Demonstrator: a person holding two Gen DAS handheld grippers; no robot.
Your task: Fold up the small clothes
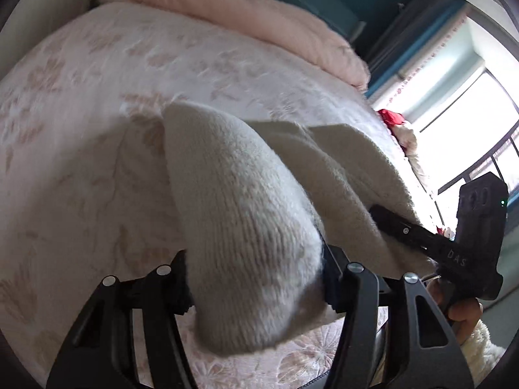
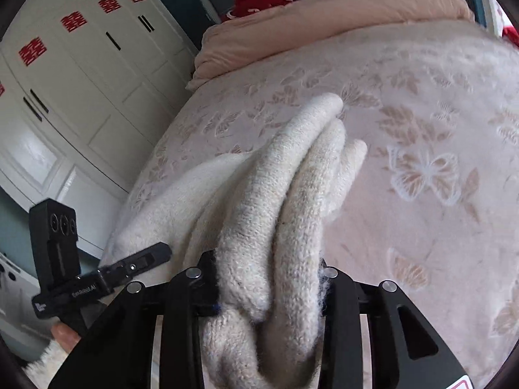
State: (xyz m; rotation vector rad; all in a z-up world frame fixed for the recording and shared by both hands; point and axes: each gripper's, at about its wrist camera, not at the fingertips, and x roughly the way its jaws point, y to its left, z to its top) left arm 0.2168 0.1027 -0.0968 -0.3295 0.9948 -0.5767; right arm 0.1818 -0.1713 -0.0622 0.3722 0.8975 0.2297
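A cream knitted garment [image 1: 246, 201] lies bunched on a bed with a pale floral bedspread [image 1: 97, 103]. My left gripper [image 1: 256, 278] is shut on a thick fold of it, which hangs out below the jaws. In the right wrist view the same garment [image 2: 285, 194] shows as several rolled folds, and my right gripper [image 2: 269, 278] is shut on them. The right gripper also shows in the left wrist view [image 1: 421, 236] at the garment's right edge. The left gripper shows in the right wrist view [image 2: 136, 265] at its left edge. The fingertips are hidden in the knit.
A pink quilt [image 1: 259, 22] lies folded at the far end of the bed, with a red item [image 2: 256, 0] behind it. White wardrobe doors [image 2: 74, 90] stand beside the bed. A bright window [image 1: 470, 129] and a red-and-cream pile [image 1: 402, 129] are off the bed's right side.
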